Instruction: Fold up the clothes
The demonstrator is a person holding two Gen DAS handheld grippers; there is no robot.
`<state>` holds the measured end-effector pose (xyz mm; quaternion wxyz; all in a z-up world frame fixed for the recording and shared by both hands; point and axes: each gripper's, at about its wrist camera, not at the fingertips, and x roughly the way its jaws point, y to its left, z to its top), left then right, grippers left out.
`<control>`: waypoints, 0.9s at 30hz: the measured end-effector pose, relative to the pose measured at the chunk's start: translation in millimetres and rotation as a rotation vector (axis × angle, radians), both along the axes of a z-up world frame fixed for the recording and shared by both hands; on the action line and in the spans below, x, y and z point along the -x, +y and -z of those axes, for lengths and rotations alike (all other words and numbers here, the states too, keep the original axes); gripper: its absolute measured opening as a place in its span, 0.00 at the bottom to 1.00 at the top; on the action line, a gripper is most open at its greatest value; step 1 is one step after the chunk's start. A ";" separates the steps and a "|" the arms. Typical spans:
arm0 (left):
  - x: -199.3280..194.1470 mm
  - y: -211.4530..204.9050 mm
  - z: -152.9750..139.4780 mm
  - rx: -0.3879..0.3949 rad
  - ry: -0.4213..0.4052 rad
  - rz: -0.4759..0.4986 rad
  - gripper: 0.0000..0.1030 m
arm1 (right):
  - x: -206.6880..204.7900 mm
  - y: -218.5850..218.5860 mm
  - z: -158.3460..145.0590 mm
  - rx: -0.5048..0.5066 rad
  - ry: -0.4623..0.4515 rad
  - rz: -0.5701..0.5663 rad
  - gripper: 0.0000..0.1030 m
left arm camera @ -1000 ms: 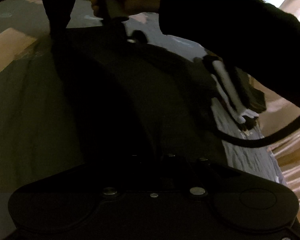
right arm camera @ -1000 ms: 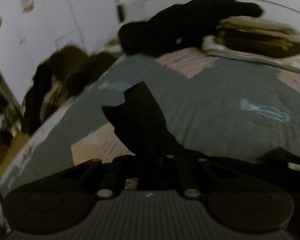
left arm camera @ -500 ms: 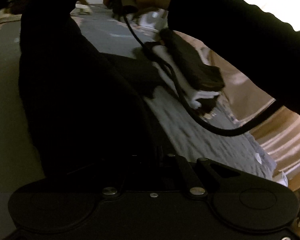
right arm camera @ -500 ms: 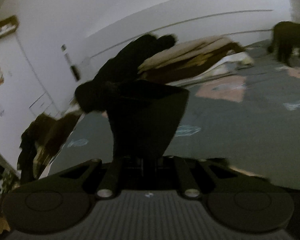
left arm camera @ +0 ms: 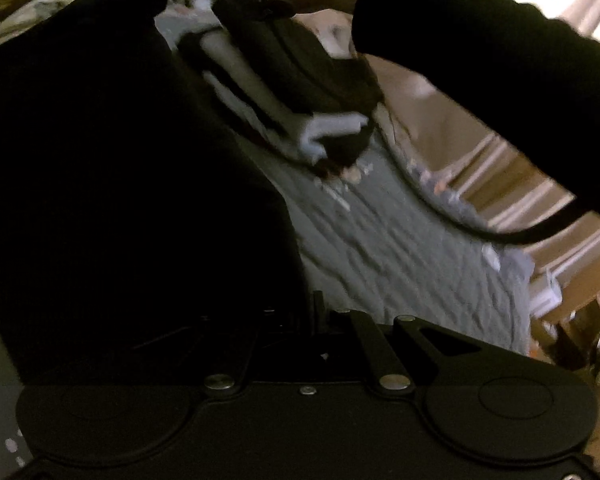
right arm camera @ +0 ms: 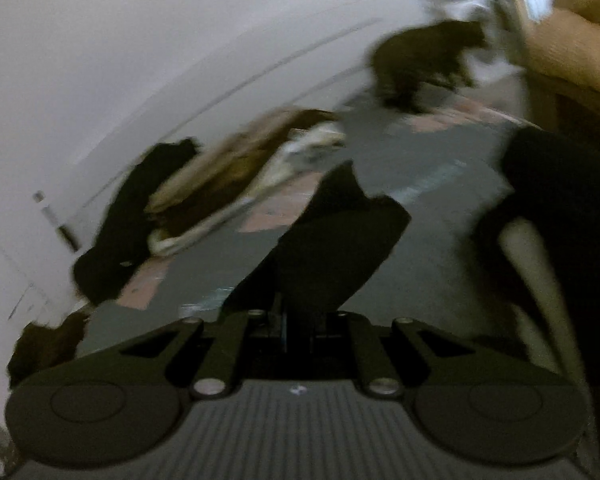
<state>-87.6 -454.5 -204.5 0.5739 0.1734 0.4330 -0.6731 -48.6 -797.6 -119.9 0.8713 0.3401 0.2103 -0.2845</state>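
A black garment [right arm camera: 332,240] is clamped by the right gripper [right arm camera: 300,320] above the open grey bed [right arm camera: 440,200]; the left gripper [left arm camera: 292,320] is buried in black cloth, its grip indiscernible.

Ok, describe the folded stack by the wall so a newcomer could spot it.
Start at the grey bedspread and follow it to the white wall. The folded stack lies there, tan and brown layers over white, unlike the crumpled black clothing beside it.
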 end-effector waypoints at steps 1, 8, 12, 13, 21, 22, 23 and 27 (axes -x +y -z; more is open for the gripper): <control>5.3 -4.8 3.8 -0.008 -0.002 0.015 0.04 | 7.3 -4.8 12.9 -0.012 0.022 0.017 0.09; 11.8 -22.3 53.9 -0.127 0.030 0.028 0.04 | 28.3 -17.6 98.8 -0.045 0.207 0.071 0.10; 13.8 -23.9 58.7 -0.161 0.028 0.042 0.05 | 16.1 -18.5 120.5 0.012 0.340 0.030 0.23; 14.3 -23.6 58.3 -0.165 0.026 0.045 0.08 | 11.4 -18.2 121.6 0.030 0.376 0.015 0.28; 5.0 22.6 -17.5 0.022 -0.053 0.029 0.95 | 19.1 14.8 73.4 0.172 0.420 -0.104 0.78; -1.4 30.6 -23.6 0.034 -0.039 0.017 0.95 | 23.4 26.1 65.3 0.195 0.420 -0.125 0.79; -8.1 38.6 -29.0 0.044 -0.027 0.003 0.95 | 29.4 37.7 57.4 0.206 0.412 -0.140 0.80; -40.8 61.4 -15.9 -0.014 -0.007 -0.116 0.93 | 55.2 84.3 28.8 0.159 0.350 -0.191 0.84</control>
